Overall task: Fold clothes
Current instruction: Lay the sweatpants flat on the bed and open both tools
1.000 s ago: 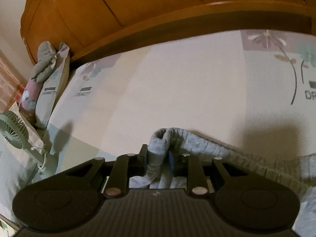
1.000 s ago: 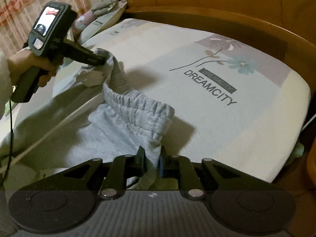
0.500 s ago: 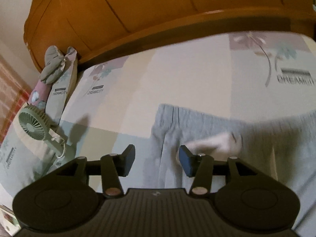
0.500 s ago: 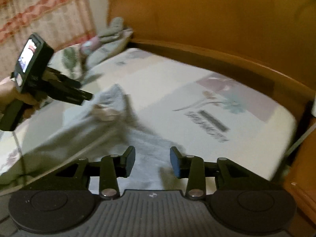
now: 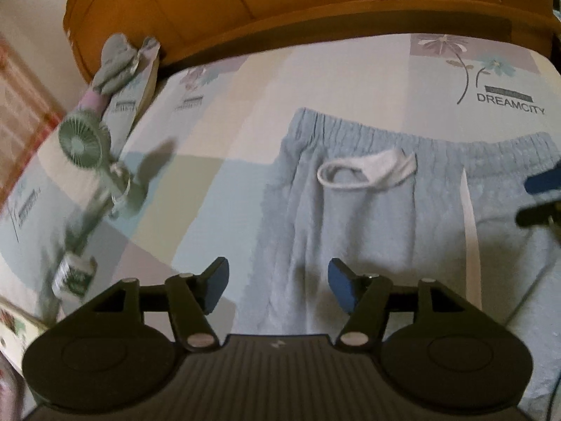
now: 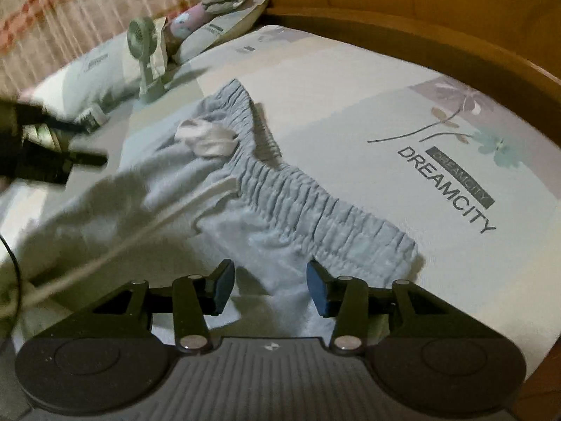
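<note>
— Both ends of the waistband (image 6: 315, 193) were pinched and lifted a second ago; now the grey trousers (image 5: 368, 217) lie flat on the bed (image 6: 350, 80).

— Let go, then?

— Yes. The left gripper (image 5: 277, 289) and right gripper (image 6: 270, 287) are opening, nothing between their jaws. Spreading it flat likely readies the first fold. A small fan (image 5: 81, 142) stands well clear, by the pillows.

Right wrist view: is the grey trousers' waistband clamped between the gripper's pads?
No. The right gripper has its jaws opening, pads apart with nothing pinched, and the waistband lies on the bed sheet.
</note>
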### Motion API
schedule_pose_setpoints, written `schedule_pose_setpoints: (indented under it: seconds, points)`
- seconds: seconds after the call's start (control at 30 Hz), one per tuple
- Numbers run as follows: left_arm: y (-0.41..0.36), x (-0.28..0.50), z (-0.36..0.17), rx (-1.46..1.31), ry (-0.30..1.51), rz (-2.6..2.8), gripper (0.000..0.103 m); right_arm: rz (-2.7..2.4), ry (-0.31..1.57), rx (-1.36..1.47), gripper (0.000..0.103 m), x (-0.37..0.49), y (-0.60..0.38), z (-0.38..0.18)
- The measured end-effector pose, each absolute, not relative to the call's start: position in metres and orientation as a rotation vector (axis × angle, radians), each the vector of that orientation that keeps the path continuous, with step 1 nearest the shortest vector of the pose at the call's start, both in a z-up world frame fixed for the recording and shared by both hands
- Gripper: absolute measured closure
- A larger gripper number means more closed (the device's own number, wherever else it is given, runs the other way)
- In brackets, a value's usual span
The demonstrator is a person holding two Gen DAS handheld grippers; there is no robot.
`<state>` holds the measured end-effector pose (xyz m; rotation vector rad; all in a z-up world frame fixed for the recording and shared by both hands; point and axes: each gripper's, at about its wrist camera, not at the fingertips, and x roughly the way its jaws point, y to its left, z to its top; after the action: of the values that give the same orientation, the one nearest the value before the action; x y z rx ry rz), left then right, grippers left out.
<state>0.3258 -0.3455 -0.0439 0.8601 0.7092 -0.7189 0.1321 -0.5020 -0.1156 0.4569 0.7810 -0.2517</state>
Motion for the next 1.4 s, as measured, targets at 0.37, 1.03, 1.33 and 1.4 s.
schedule_pose_setpoints:
  seconds: [0.37,1.03,1.33,1.4]
  points:
    - [-0.312,0.308,-0.032,0.789,0.760,-0.678,0.038,-0.256,0.788,0.432,0.033,0.129,-0.487,-0.111]
    - [-0.125,0.192,0.045,0.563,0.701,-0.546,0.026,-0.036,0.781,0.421,0.013,0.092,-0.379,-0.040]
    - [-0.049,0.135,0.001,0.528,0.755,-0.432,0.025,0.039,0.809,0.341,0.004,0.068,-0.308,-0.020]
    - [-0.037,0.128,-0.013,0.509,0.769,-0.403,0.025,0.050,0.819,0.330,0.004,0.062,-0.297,-0.018]
